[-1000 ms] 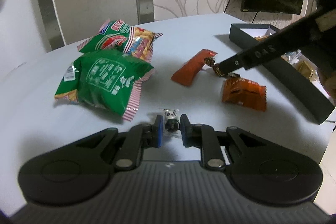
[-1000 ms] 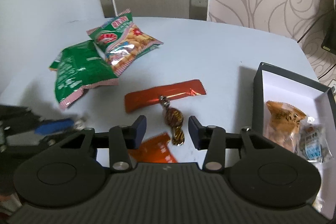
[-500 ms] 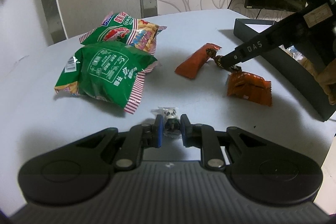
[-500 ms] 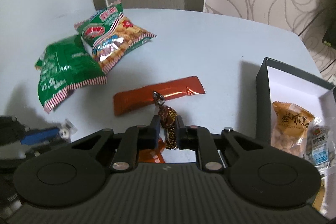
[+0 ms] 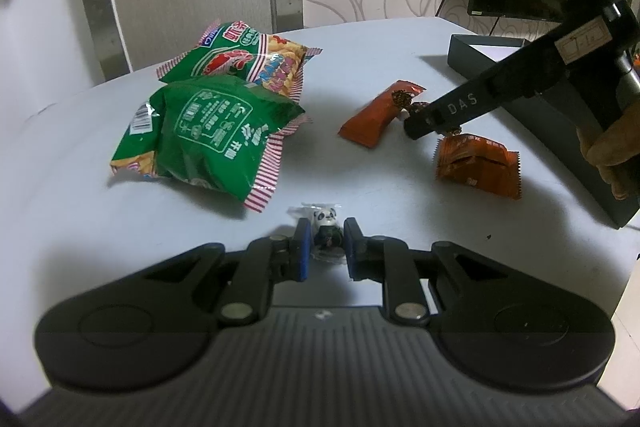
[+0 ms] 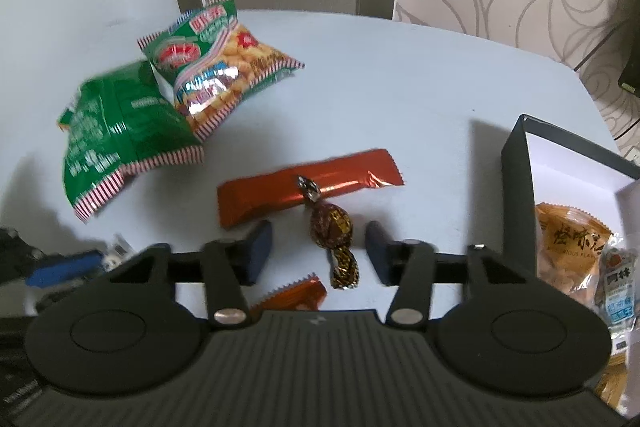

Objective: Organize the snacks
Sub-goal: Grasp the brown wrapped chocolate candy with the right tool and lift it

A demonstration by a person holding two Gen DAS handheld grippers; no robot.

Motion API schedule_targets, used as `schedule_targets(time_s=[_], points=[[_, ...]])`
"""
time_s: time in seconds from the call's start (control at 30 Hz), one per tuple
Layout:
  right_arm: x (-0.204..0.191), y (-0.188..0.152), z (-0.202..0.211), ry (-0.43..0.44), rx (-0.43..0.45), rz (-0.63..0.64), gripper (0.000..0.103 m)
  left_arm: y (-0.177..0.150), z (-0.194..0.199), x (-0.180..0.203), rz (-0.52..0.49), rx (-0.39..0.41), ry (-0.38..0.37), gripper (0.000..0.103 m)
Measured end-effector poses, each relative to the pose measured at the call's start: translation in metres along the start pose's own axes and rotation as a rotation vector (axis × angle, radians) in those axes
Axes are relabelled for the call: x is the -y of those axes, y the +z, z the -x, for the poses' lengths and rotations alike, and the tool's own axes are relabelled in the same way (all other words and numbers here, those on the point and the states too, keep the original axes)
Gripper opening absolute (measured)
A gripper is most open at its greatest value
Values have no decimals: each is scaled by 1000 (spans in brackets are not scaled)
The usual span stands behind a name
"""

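Observation:
My left gripper (image 5: 325,241) is shut on a small clear-wrapped panda candy (image 5: 326,223), low over the white table (image 5: 380,39). My right gripper (image 6: 320,253) points steeply down and its jaws are opening. A brown foil twist candy (image 6: 332,227) lies between them, clear of both pads. Just beyond it is a long orange bar (image 6: 308,183), and a small orange packet (image 6: 294,295) lies under the gripper. In the left wrist view the right gripper's finger (image 5: 460,107) reaches down between the orange bar (image 5: 376,115) and the orange packet (image 5: 476,163).
Two green snack bags (image 5: 208,131) (image 5: 248,59) overlap at the left. A black box (image 6: 516,179) with a white inside stands at the right and holds a yellow snack pack (image 6: 568,247) and a small white packet (image 6: 616,283). A person's hand (image 5: 612,155) grips the right handle.
The right jaws closed on the brown candy half a second ago and have since spread apart, leaving it on the table. The left gripper kept still with the panda candy.

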State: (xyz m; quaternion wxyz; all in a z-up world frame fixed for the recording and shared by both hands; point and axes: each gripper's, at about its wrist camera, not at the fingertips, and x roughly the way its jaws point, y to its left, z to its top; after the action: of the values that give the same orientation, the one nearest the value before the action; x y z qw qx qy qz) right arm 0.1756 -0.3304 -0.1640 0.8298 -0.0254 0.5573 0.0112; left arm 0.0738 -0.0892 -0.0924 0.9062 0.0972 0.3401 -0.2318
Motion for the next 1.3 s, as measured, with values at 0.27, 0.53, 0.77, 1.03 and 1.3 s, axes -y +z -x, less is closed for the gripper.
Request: schedule_targets(time_s=[0.27, 0.53, 0.77, 1.03, 1.3], points=[[-2, -6, 8, -3, 10, -2, 26, -1, 0, -1, -2, 3, 0, 21], [2, -10, 28, -10, 40, -42, 26, -1, -1, 0, -3, 5, 1, 21], [1, -18, 54, 7, 64, -76, 26, -2, 0, 1, 1, 11, 7, 21], [-2, -34, 83, 29, 90, -121, 26, -3, 2, 1, 4, 22, -7, 20], [-2, -50, 97, 17, 94, -146, 26, -8, 8, 0, 7, 17, -26, 20]])
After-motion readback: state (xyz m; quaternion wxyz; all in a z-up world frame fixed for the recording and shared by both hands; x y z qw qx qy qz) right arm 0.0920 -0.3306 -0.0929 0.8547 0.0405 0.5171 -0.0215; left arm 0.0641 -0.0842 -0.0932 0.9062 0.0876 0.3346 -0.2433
